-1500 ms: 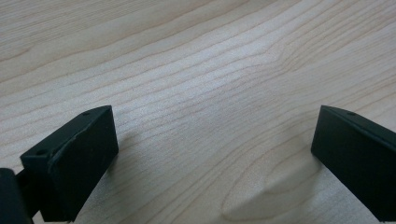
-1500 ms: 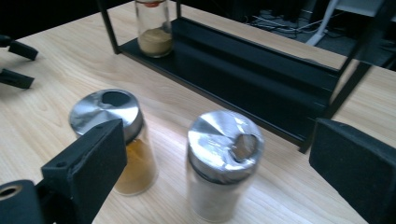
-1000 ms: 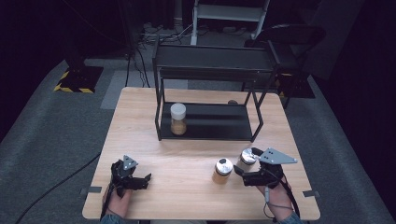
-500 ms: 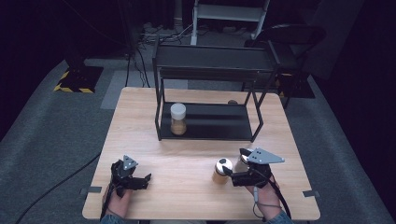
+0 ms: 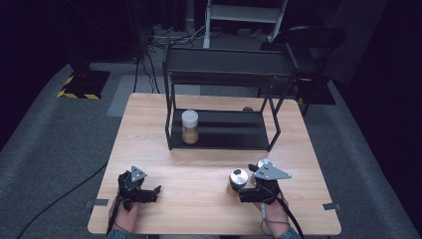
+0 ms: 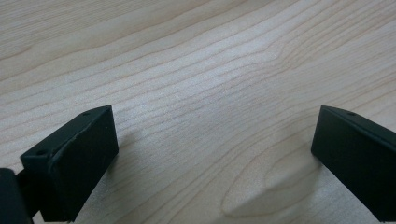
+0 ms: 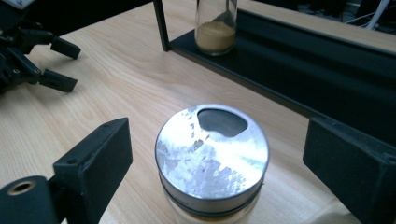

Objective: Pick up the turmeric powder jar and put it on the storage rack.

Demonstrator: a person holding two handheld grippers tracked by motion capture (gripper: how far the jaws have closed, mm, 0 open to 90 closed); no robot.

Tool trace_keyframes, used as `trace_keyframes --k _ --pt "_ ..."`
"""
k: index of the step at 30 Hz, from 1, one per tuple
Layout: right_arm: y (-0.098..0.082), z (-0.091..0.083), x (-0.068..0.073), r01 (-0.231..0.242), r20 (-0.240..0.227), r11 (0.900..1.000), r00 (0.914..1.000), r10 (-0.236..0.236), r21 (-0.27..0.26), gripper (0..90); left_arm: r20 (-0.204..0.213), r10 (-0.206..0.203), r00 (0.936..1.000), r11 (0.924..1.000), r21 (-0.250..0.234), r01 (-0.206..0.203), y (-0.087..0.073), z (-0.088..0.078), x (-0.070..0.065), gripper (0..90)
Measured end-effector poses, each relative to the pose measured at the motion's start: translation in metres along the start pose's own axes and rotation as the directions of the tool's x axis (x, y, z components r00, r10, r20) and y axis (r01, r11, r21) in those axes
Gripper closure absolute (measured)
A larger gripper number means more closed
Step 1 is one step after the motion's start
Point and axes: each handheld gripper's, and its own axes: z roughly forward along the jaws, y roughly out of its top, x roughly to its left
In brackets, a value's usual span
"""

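Right gripper view: right gripper (image 7: 212, 154), jaws apart and just closing, straddles a silver-lidded jar (image 7: 212, 158) standing on the table (image 7: 116, 79), pads clear. Left gripper (image 6: 210, 154) rests open-jawed.

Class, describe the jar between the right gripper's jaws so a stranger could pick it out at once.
On the wooden table, look in front of the black rack, near the right gripper. The jar stands between its open jaws. Unlike the white-lidded jar on the rack's shelf, it has a shiny metal lid.

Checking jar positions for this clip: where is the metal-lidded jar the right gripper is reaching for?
The metal-lidded jar stands on the table's near right part in the high view, in front of the black rack, between the right gripper's open jaws.
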Motion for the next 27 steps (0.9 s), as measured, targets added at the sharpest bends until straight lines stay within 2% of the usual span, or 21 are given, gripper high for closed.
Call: trace_keyframes --k 13,22,25,27 --pt "-0.007 0.017 0.007 -0.001 0.022 0.998 0.9998 0.0 0.063 14.3 0.0 0.001 1.0 1.0 0.0 -0.001 0.0 0.0 0.0 0.5" --pt "-0.01 0.026 0.007 -0.003 0.023 0.995 0.9997 0.001 0.101 24.6 0.0 0.001 1.0 1.0 0.001 -0.001 0.0 0.0 0.0 0.5" --pt "-0.01 0.026 0.009 0.008 0.026 0.995 0.9996 -0.011 0.103 30.2 0.0 0.0 1.0 1.0 0.0 0.0 0.0 0.0 0.0 0.4" --pt "-0.01 0.026 0.01 0.013 0.029 0.995 0.9995 -0.016 0.103 30.5 0.0 0.001 1.0 1.0 0.001 -0.001 0.0 0.0 0.0 0.5"
